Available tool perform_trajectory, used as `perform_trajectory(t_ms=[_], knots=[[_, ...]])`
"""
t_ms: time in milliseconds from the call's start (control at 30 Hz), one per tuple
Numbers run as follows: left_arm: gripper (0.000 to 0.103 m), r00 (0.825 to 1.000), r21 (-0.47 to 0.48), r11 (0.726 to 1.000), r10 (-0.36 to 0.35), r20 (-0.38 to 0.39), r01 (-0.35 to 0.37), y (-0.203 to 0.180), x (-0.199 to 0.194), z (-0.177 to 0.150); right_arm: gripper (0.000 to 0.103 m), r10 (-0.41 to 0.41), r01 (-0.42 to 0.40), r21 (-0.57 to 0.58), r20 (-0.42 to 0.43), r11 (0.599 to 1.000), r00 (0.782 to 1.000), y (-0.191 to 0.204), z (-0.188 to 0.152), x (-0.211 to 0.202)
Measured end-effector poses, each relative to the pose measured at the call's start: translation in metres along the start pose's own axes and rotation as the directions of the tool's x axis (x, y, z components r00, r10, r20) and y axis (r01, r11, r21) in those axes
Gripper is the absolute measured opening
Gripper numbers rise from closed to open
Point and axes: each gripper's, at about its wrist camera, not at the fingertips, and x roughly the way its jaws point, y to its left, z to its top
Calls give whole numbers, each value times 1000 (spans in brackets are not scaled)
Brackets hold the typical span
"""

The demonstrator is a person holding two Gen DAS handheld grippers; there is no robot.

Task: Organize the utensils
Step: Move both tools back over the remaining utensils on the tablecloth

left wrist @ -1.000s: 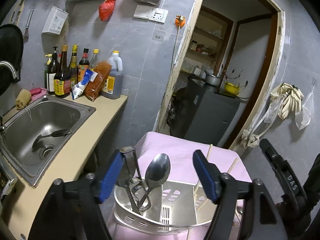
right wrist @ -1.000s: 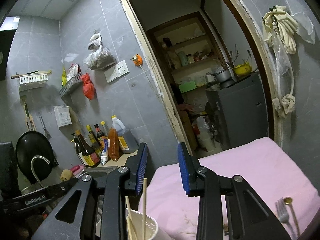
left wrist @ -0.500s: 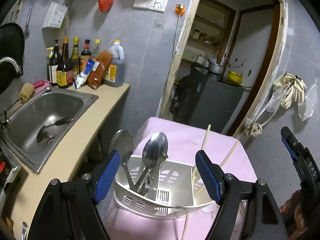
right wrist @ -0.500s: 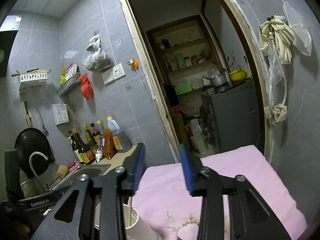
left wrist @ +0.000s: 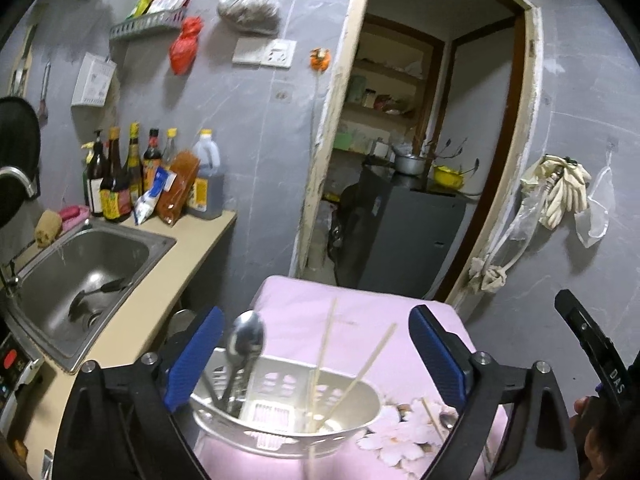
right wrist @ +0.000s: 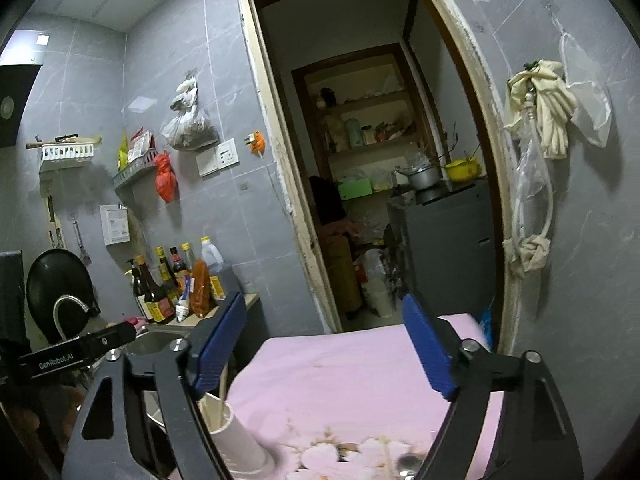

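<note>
1. At the bottom of the left wrist view, the left tongs (left wrist: 316, 360) stand spread wide and empty, their black angular arms ending in flat blue ribbed pads (left wrist: 196, 356).
2. Between those pads sits the utensil caddy (left wrist: 352, 428), a rounded silvery plastic basket with slotted walls and a grated divider in the middle.
3. In the caddy's left compartment a shiny metal spoon (left wrist: 245, 340) stands bowl-up, leaning on other metal handles; in the right compartment thin pale wooden chopsticks (left wrist: 324, 344) lean at angles.
4. Lower right of the caddy, a loose chopstick (left wrist: 432, 418) and a small spoon (left wrist: 447, 420) lie on the cloth, blurred.
5. The tabletop (left wrist: 360, 312) wears a soft pink cloth printed with pale blossoms.
6. In the right wrist view the right tongs (right wrist: 320, 344) are likewise parted and hold nothing, the same blue pads on black arms.
7. At lower left of that view a white cylindrical cup (right wrist: 236, 436) holds a pale stick, just beside the left pad.
8. Farther off, at middle left of the left wrist view, a brushed steel sink (left wrist: 80, 264) is sunk in a beige counter, with glass sauce bottles (left wrist: 116, 184) behind.
9. Beyond, grey tiled walls and a worn wooden door frame (left wrist: 324, 136).
</note>
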Motion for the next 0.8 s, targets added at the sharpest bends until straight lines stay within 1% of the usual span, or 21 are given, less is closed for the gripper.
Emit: perform_trajectory(t_ms=[33, 100, 167, 300, 600, 800], knots=[[98, 1000, 8, 1000, -3, 12, 3, -7, -2, 0, 86, -5, 5, -4, 0, 1000, 1000, -4, 2, -3], [101, 999, 23, 1000, -10, 35, 9, -19, -5, -1, 89, -18, 18, -11, 3, 1000, 1000, -13, 6, -9], [102, 999, 36, 999, -17, 51, 16, -31, -7, -2, 96, -34, 34, -19, 1, 999, 999, -22, 8, -15], [102, 997, 73, 997, -38, 69, 33, -56, -10, -7, 102, -64, 64, -29, 0, 998, 998, -43, 12, -27], [102, 994, 121, 990, -77, 72, 68, -106, -9, -27, 101, -142, 142, -31, -9, 989, 990, -94, 13, -46], [102, 996, 142, 987, -79, 51, 71, -129, -2, -44, 101, -172, 171, -22, -11, 985, 985, -122, 5, -51]])
